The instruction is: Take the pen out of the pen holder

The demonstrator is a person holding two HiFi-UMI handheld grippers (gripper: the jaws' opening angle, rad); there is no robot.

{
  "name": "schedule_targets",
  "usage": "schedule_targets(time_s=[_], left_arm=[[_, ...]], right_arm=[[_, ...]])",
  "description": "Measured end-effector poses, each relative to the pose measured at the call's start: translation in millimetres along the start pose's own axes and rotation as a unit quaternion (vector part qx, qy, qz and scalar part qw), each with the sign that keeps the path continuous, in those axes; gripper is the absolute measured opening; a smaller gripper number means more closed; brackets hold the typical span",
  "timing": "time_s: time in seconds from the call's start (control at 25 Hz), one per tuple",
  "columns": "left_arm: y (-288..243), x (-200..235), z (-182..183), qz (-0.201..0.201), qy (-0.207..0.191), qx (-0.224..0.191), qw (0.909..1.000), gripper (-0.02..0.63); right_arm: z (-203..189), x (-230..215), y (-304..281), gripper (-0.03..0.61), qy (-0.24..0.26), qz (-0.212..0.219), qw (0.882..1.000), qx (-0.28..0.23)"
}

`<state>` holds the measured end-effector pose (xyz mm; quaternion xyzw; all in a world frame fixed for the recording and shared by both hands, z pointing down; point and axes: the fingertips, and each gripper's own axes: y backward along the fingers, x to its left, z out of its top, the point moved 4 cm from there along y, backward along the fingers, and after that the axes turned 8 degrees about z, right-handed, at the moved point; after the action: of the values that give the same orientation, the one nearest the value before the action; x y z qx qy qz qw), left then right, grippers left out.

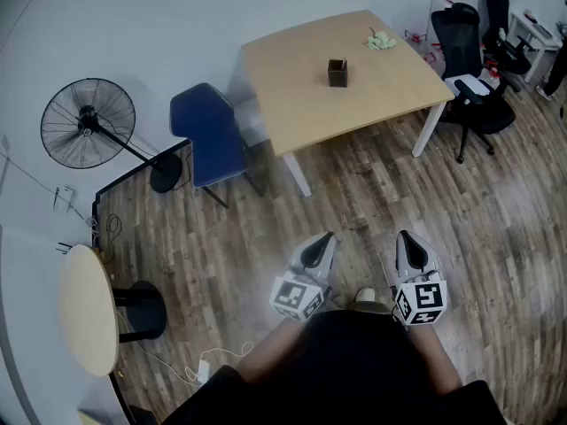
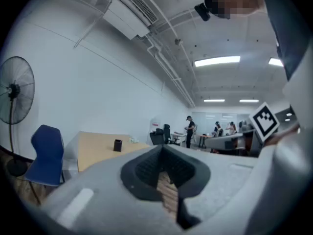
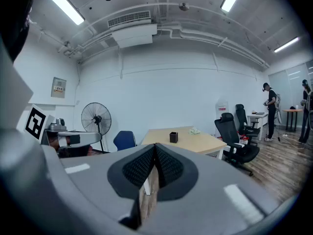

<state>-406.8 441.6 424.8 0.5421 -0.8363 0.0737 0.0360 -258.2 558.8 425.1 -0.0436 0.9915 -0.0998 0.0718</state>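
A small dark pen holder (image 1: 337, 72) stands near the middle of a light wooden table (image 1: 292, 96), far ahead of me. No pen can be made out in it at this distance. The holder also shows in the left gripper view (image 2: 118, 145) and in the right gripper view (image 3: 173, 137), small and distant in both. My left gripper (image 1: 321, 248) and right gripper (image 1: 409, 246) are held close to my body over the wooden floor, well short of the table. Both have their jaws together with nothing between them (image 2: 163, 151) (image 3: 155, 148).
A blue chair (image 1: 208, 135) stands at the table's left side, with a standing fan (image 1: 89, 122) further left. Black office chairs (image 1: 469, 60) are at the table's right. A crumpled pale thing (image 1: 382, 40) lies on the tabletop. A round side table (image 1: 87, 308) stands at my left.
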Motion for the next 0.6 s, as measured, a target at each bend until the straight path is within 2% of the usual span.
schedule_targets(time_s=[0.24, 0.44, 0.6], left_arm=[[-19, -17, 5, -0.014, -0.002, -0.009, 0.9999, 0.003], [-37, -24, 4, -0.017, -0.01, -0.003, 0.9998, 0.003], [-53, -34, 4, -0.018, -0.016, 0.0, 0.9997, 0.003]], right_arm=[[0, -18, 2, 0.0, -0.017, 0.002, 1.0, -0.026], [0, -27, 0, 0.003, 0.008, 0.001, 1.0, -0.028], [0, -46, 2, 0.003, -0.003, -0.004, 0.999, -0.032]])
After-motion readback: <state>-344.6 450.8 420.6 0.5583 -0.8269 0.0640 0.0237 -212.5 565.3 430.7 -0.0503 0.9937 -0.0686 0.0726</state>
